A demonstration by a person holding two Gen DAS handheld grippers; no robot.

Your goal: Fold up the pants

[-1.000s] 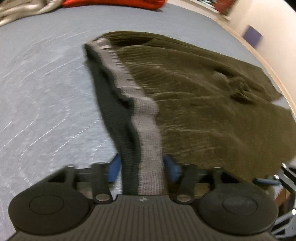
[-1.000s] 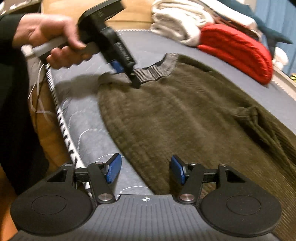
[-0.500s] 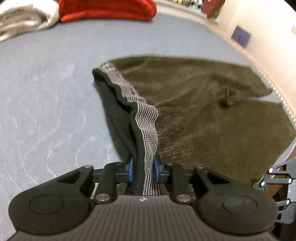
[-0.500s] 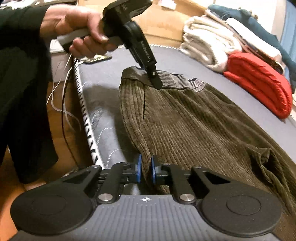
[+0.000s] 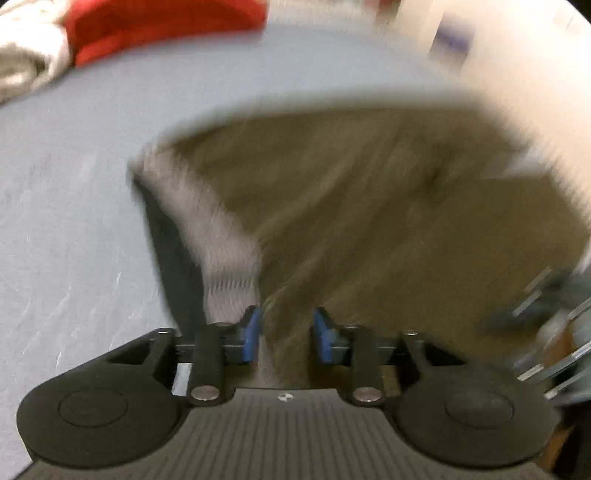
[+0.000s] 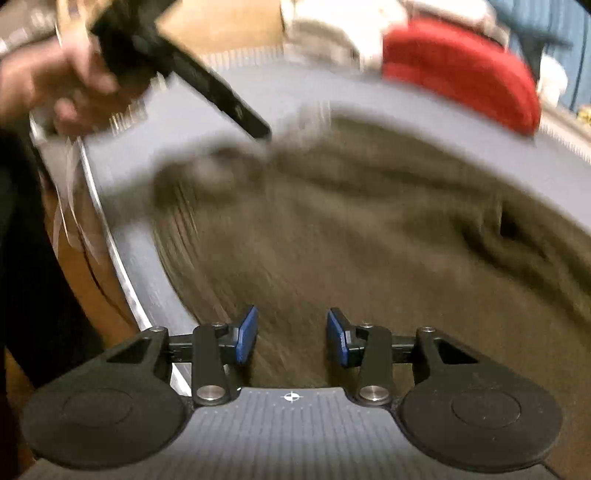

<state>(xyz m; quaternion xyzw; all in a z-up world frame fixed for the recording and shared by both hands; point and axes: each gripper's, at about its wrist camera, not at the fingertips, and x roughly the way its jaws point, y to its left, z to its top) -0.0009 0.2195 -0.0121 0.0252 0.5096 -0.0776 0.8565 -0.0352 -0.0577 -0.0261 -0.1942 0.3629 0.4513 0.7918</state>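
Olive corduroy pants [image 5: 369, 221] with a grey elastic waistband [image 5: 218, 229] lie on a blue-grey mattress [image 5: 74, 203]; both views are motion-blurred. My left gripper [image 5: 286, 334] is open, its blue pads apart, with the waistband edge and cloth just in front of them. My right gripper [image 6: 291, 339] is open over the pants [image 6: 351, 240] near the mattress edge. The left gripper [image 6: 207, 85] also shows in the right wrist view, held in a hand, its tip at the waistband [image 6: 236, 158].
A red folded item [image 5: 162, 26] and pale towels [image 5: 26, 62] sit at the far side of the mattress; they also show in the right wrist view [image 6: 461, 74]. The mattress edge [image 6: 122, 266] drops to the floor at left. A wall [image 5: 517, 74] stands at right.
Both grippers were shut on the pants half a second ago and have opened, letting the cloth go. The pants have dropped flat and both views are moving fast.
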